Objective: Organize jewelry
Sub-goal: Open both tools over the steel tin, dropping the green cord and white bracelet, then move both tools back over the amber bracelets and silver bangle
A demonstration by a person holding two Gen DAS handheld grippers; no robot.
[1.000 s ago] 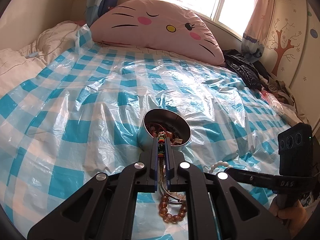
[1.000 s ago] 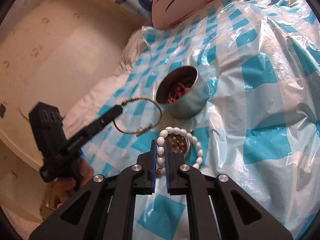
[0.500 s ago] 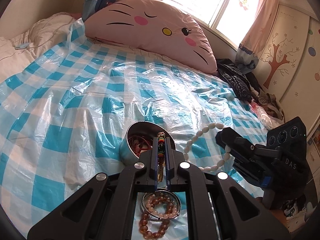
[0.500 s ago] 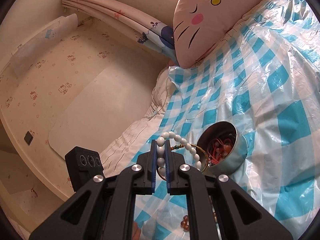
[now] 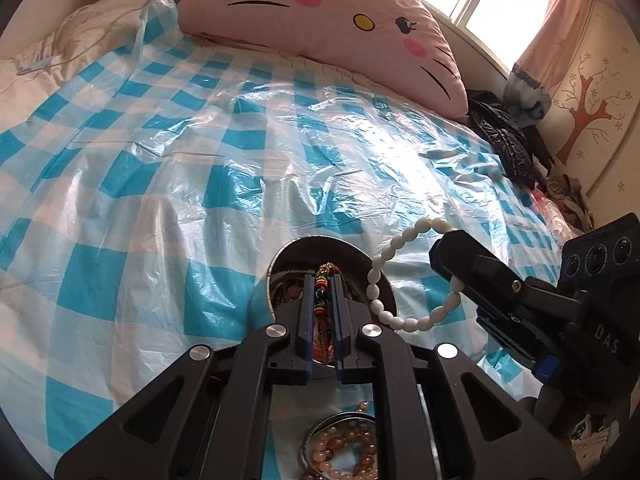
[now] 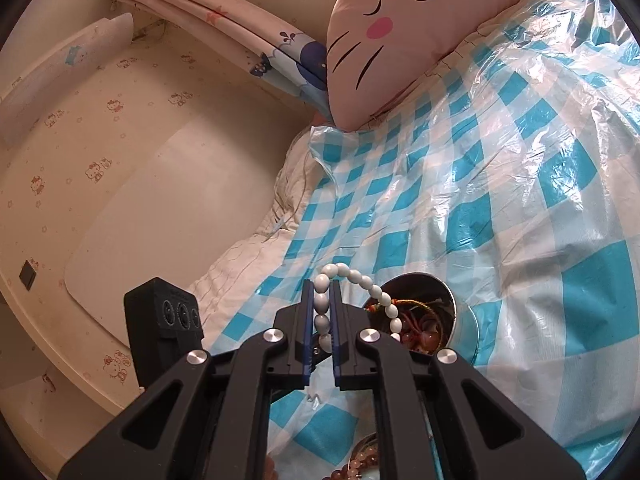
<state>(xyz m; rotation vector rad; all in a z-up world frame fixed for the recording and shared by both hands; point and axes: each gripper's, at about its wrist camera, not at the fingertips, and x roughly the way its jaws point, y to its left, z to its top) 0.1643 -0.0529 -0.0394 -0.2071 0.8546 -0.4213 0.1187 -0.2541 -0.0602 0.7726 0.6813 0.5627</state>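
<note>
Two bracelets over the metal bowl [image 5: 260, 300] | colourful thin bangle [image 5: 322, 292] sits between the left gripper [image 5: 322, 280] jaws, which are opening, bangle end over the bowl | white bead bracelet [image 6: 340, 280] clenched tight in the right gripper [image 6: 322, 292], hanging just beside the rim | bowl on blue-checked plastic sheet [image 5: 200, 160] on the bed | amber bead bracelets [image 5: 344, 452] nearer the camera | cat-face pillow [image 5: 320, 12] at the back

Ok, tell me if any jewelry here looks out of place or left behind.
Amber bead bracelets lie loose on the checked plastic sheet, outside the metal tin that holds the rest. The white bead bracelet hangs from the right gripper, not yet in.
</note>
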